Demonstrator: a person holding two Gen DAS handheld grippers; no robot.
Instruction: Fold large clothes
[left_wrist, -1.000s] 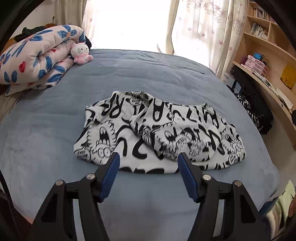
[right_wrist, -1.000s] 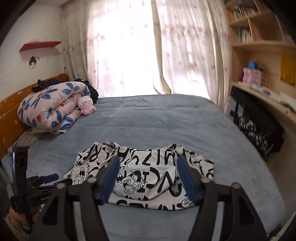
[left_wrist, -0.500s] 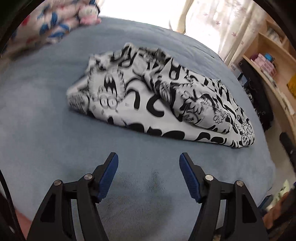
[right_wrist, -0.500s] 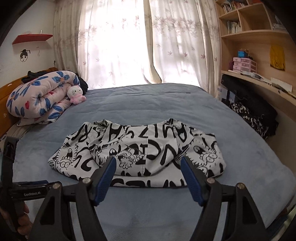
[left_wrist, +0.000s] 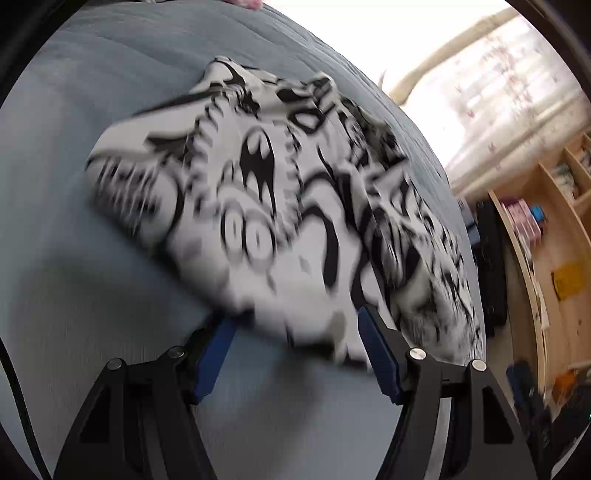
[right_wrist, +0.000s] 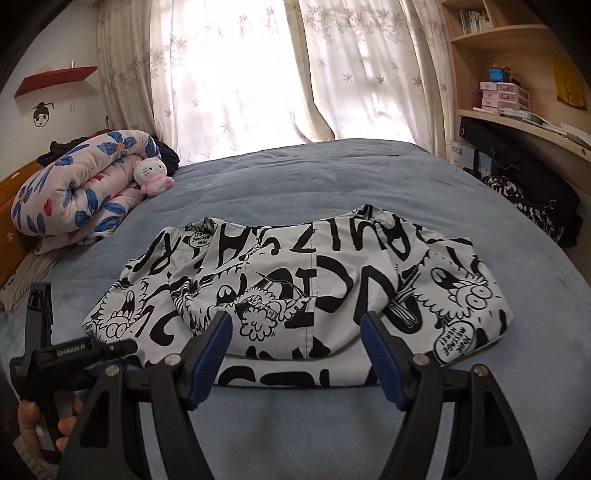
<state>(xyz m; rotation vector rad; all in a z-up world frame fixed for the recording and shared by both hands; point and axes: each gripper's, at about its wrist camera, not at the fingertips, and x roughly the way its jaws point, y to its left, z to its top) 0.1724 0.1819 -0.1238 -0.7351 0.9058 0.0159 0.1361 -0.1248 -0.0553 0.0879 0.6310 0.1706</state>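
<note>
**Both claws closing in on the near hem**

The garment (right_wrist: 306, 295) is lying crumpled on the blue bed (right_wrist: 332, 177), its long axis running left to right across both views, well short of the rolled quilt (right_wrist: 77, 184) by the headboard. Its near edge is facing the person, and that edge looks like what the next move depends on.

The left claw (left_wrist: 297, 328) is sitting nearer: its jaws are spread, straddling the hem at the garment's left end, with cloth lying between the blue pads (left_wrist: 376, 350) but, as far as the blurred picture shows, not being pinched. It is pointing steeply down at the bed.

The right claw (right_wrist: 297, 332) is also standing spread and holding nothing, aiming at the middle of the near edge from a shallower angle, fingertips overlapping the cloth in the picture; whether they are touching it I cannot tell. The left hand (right_wrist: 40, 424) is showing low at the right view's left corner, gripping its handle.
</note>
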